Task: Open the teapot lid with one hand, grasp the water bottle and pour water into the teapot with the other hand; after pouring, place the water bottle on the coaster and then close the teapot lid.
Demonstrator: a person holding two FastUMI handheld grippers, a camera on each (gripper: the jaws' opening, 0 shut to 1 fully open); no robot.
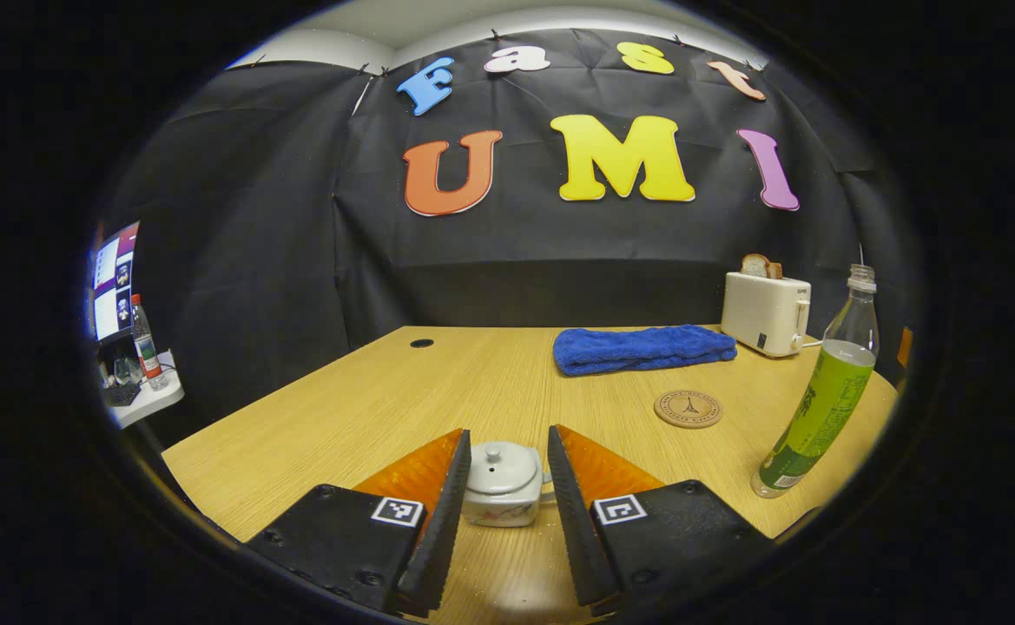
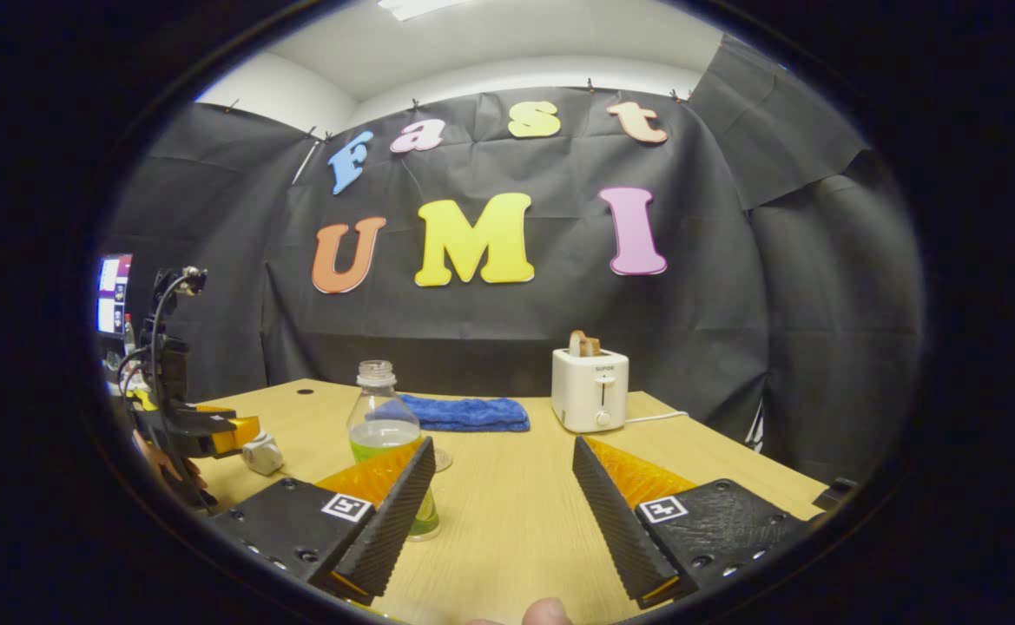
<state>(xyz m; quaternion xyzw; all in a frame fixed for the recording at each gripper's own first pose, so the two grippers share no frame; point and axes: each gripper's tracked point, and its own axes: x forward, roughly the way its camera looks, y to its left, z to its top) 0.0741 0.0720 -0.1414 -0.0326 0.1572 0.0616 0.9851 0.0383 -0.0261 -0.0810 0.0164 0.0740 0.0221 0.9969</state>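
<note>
A small white teapot (image 1: pixel 502 485) with its lid (image 1: pixel 500 466) on stands on the wooden table, between and just beyond the tips of my left gripper (image 1: pixel 507 453), which is open and touches nothing. At the right stands an uncapped green-labelled water bottle (image 1: pixel 821 400), upright. A round cork coaster (image 1: pixel 688 409) lies behind it to the left. In the right gripper view the water bottle (image 2: pixel 385 434) stands just beyond the left finger of my open right gripper (image 2: pixel 504 464), partly hidden by it. The left gripper (image 2: pixel 212 432) and teapot (image 2: pixel 261 454) appear far left.
A folded blue towel (image 1: pixel 643 348) lies at the back of the table (image 1: pixel 403 399), with a white toaster (image 1: pixel 765 311) holding bread to its right and its cord trailing off. A side shelf with a bottle (image 1: pixel 145 345) and screens stands beyond the table's left edge.
</note>
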